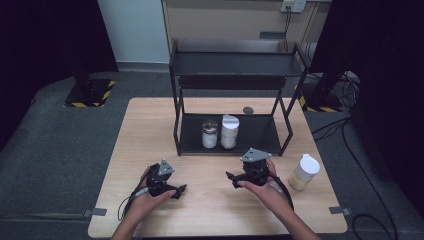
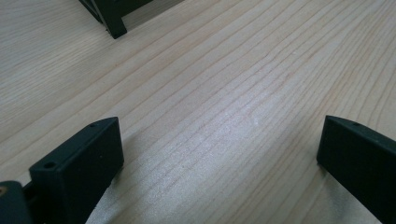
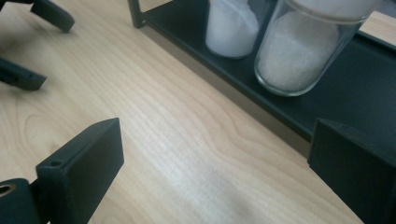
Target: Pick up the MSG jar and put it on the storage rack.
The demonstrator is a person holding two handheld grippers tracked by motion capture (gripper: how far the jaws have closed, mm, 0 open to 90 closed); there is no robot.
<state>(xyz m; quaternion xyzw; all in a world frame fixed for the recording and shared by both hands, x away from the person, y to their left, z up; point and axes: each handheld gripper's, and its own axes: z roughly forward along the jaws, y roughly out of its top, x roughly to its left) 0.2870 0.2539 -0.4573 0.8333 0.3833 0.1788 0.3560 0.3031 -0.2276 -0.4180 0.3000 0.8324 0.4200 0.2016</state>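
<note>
So there's a light wood table [image 1: 150, 130] with a black two-shelf rack [image 1: 230, 65] standing toward the far side, and a person has both hands down at the near edge, a gripper in each. The left gripper [image 1: 179, 190] sits low over bare wood at the front left, jaws spread wide with nothing between them; in the left gripper view you just see wood grain running between the two black jaws and a rack foot [image 2: 114, 29] up in the corner. The right gripper [image 1: 231, 178] is just in front of the rack, also released, jaws well apart and empty. On the rack's bottom shelf there are two jars side by side: a jar [image 1: 209, 133] on the left with a darker lid and white stuff inside, and a taller jar [image 1: 229, 131] with a white lid, nearly touching it. The right gripper view looks right at them, both full of white grains. Off to the right, on the table near the right hand, stands a bottle [image 1: 303, 172] with a white cap and yellowish contents. A small dark round thing [image 1: 248, 110] lies behind the rack, can't tell what it is.
</note>
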